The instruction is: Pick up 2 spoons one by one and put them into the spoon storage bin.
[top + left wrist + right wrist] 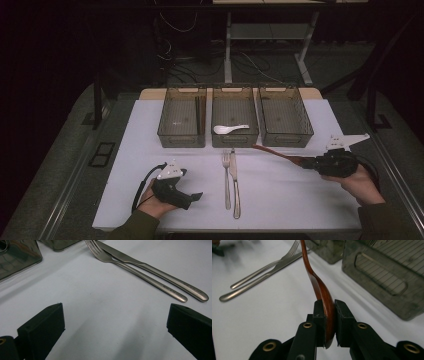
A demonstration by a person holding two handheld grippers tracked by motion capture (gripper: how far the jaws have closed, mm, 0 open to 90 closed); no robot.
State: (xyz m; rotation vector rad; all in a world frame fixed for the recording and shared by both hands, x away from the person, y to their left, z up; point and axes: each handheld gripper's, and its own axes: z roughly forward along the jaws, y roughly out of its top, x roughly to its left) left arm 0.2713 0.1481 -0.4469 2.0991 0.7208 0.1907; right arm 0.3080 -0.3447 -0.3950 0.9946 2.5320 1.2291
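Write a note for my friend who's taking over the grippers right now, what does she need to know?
Right gripper: shut on the wooden spoon, held above the table in front of the right bin.
Left gripper: open, nothing between its jaws, low over the table.
Fork and knife lie side by side on the table, untouched.
Done: white spoon in the middle bin; dark sticks, maybe chopsticks, in the left bin.
Left: probably bin the wooden spoon, then fork and knife.
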